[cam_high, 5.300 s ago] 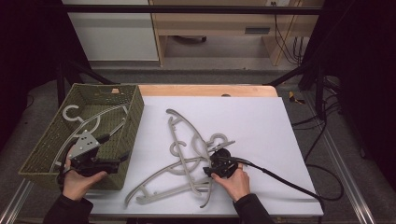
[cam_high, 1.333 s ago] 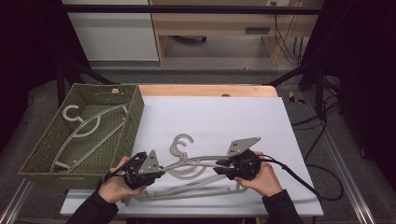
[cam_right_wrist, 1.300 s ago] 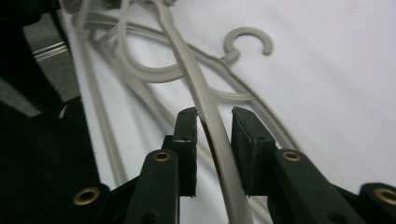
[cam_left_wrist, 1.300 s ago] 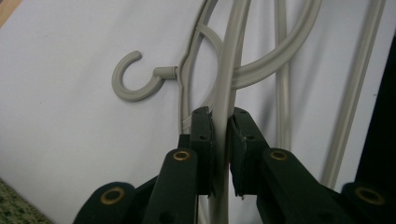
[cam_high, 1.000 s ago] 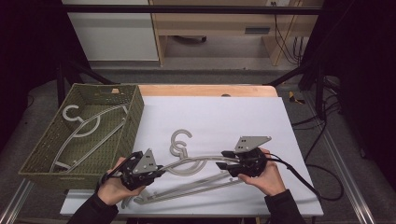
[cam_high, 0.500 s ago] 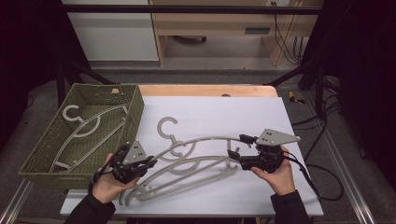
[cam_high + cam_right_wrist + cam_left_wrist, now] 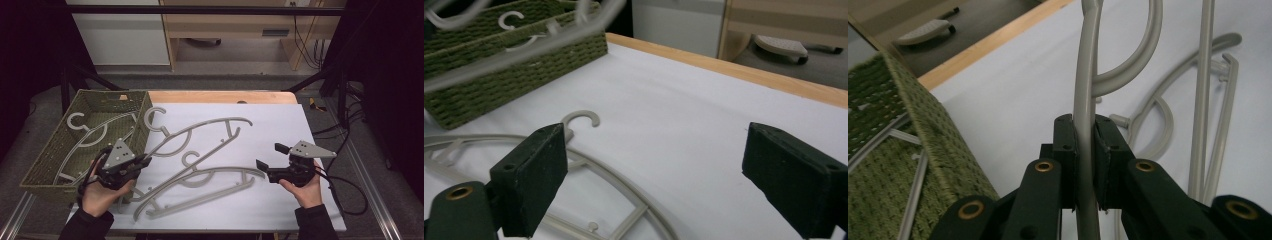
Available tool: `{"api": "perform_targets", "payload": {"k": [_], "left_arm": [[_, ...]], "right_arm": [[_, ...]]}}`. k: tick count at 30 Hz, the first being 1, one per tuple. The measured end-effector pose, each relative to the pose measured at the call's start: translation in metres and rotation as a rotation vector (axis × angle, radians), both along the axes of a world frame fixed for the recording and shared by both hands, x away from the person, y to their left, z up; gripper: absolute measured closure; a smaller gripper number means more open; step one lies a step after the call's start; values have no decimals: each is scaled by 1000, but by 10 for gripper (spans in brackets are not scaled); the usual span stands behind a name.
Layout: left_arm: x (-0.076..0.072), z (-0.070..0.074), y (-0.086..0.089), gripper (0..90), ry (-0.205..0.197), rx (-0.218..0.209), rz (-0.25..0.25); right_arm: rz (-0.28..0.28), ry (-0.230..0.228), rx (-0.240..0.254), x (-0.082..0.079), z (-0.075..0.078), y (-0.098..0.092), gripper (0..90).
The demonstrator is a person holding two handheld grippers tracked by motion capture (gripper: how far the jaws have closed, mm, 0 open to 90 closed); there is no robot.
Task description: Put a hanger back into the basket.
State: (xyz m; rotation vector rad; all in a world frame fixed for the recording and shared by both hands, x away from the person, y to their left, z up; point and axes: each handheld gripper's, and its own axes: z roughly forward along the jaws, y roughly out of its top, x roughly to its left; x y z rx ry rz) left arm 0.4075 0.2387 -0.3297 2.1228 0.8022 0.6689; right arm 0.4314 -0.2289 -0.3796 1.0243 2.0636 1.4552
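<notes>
Left claw (image 7: 141,162) clenches a raised hanger (image 7: 200,131) beside the basket (image 7: 45,165); right claw (image 7: 266,156), just opening, is released, nothing between its jaws.

overhead view faces forward; close gripper views share the basket (image 7: 55,165).

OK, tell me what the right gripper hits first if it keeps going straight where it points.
Probably the grey hanger lying on the table: the open right gripper points left, toward its near end, with nothing between. Height is unclear.
</notes>
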Motion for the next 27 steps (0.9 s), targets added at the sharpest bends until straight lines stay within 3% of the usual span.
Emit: {"api": "perform_targets", "payload": {"k": [9, 14, 17, 18, 21, 27], "left_arm": [[0, 24, 21, 814, -57, -27, 49], [8, 41, 37, 815, -73, -14, 68], [14, 49, 48, 814, -73, -33, 77], [17, 52, 53, 814, -68, -17, 73], [24, 56, 62, 815, -63, -44, 91], [40, 62, 84, 814, -51, -26, 133]], "right_arm": [[-35, 21, -9, 4, -8, -5, 97], [-47, 19, -3, 4, -8, -7, 88], [-57, 11, 3, 4, -8, -7, 83], [-57, 9, 5, 3, -7, -7, 82], [-59, 10, 0, 3, -8, -7, 73], [-60, 14, -11, 4, -8, -7, 58]]}}
